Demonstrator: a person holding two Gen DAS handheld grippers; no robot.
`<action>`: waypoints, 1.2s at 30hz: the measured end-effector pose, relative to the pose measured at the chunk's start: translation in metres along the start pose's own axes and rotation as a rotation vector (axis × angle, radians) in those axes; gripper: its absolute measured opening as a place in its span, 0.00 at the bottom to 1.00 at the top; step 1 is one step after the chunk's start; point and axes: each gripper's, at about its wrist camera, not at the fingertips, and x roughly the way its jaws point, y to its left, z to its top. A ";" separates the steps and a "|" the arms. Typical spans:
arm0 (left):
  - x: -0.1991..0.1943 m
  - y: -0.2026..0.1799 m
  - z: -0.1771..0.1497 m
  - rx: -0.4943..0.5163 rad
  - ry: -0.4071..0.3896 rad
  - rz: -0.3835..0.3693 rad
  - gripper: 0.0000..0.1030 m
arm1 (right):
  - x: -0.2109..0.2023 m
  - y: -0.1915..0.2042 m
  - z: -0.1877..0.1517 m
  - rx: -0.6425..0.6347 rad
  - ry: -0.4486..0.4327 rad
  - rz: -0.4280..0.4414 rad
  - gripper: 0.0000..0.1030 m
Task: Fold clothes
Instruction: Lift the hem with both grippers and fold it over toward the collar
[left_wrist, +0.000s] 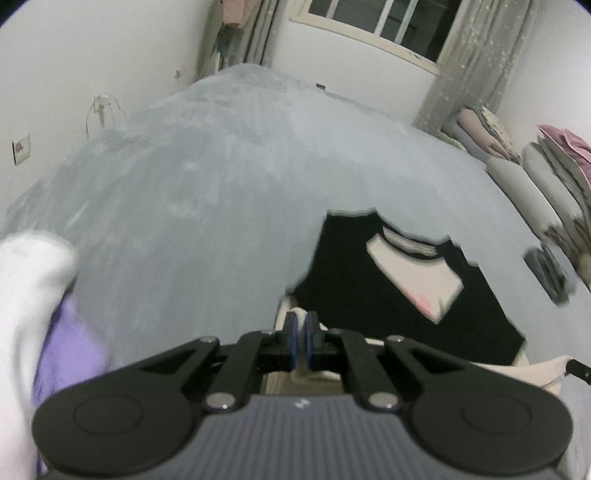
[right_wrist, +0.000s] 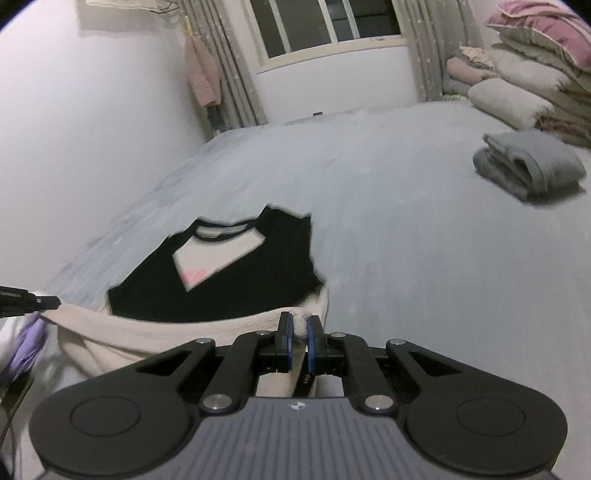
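Scene: a bed (right_wrist: 388, 229) under a pale grey cover in a bedroom, window (right_wrist: 325, 26) and curtains at the far wall.
Garment: a black and cream shirt (right_wrist: 236, 288) lies flat on the near part of the bed, collar pointing away toward the window, sleeves apparently already laid in over the body.
Hem: the cream bottom edge (right_wrist: 177, 332) is lifted off the cover and stretched taut between the two tools.
Left gripper (left_wrist: 302, 328): fingers pressed together on a fold of cream cloth at one hem corner.
Right gripper (right_wrist: 300, 328): fingers likewise clamped on cream cloth at the opposite hem corner.
Why held so: pinching both corners keeps the edge straight and level, so the lower part can likely be carried over toward the collar in one even fold.
Step in hand, as judged: a bottom-to-top fold of the shirt, partway through.
Folded grey garment (right_wrist: 528, 166): a compact bundle sits well apart on the right side of the bed, seemingly set aside.
Bedding (right_wrist: 524, 85): stacked pillows and quilts along the right edge.
Near left: a white sleeve (left_wrist: 33, 280) over purple cloth, blurred.
Risk: uneven pull could skew the fold.
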 end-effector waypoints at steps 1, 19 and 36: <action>0.010 -0.004 0.011 -0.004 -0.007 0.011 0.03 | 0.012 0.000 0.011 -0.005 -0.004 -0.013 0.08; 0.176 -0.020 0.100 -0.039 0.055 0.119 0.04 | 0.191 -0.028 0.088 0.053 0.060 -0.100 0.08; 0.146 0.028 0.093 0.008 -0.074 -0.089 0.60 | 0.169 -0.044 0.083 0.020 -0.083 -0.070 0.35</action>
